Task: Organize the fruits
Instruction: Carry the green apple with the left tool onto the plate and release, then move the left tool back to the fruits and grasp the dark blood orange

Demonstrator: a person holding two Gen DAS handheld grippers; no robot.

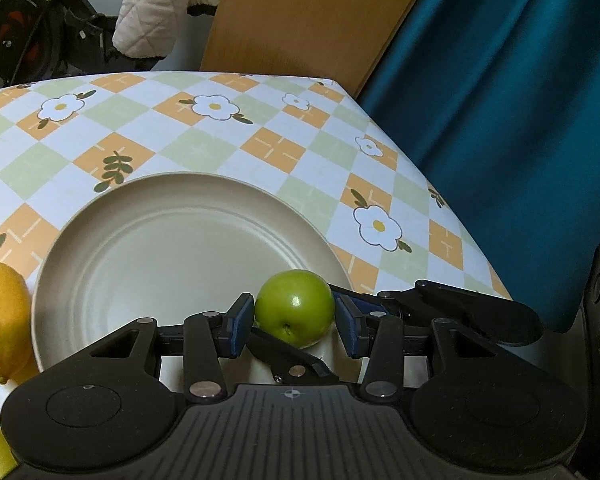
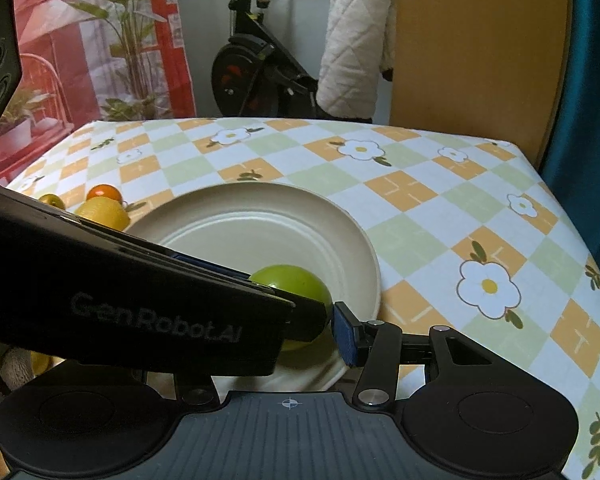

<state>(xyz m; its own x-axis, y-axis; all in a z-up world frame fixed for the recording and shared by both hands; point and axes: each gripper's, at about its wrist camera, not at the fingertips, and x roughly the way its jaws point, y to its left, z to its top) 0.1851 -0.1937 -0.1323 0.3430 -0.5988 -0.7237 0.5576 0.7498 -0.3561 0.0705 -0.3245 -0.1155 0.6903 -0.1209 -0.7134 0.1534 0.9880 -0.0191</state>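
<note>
Here we count one beige plate on the counter, which wears a checked cloth of orange, green and white squares with flowers. One green apple sits at the plate's near right edge, low in the middle of the left wrist view, and it lies between the blue pads of the left tongs; both pads sit right against its sides, so we read the left tongs as part-way closed on the apple. In the right wrist view we see the same green apple at the lower right of the plate, with the right tongs low in the frame: one blue pad shows just right of the fruit, the other is hidden behind the left tool's black body, so we cannot tell whether they grip anything. We count one lemon at the left edge beside the plate, one small orange-red fruit and one small yellowish fruit at middle left of the right view.
</note>
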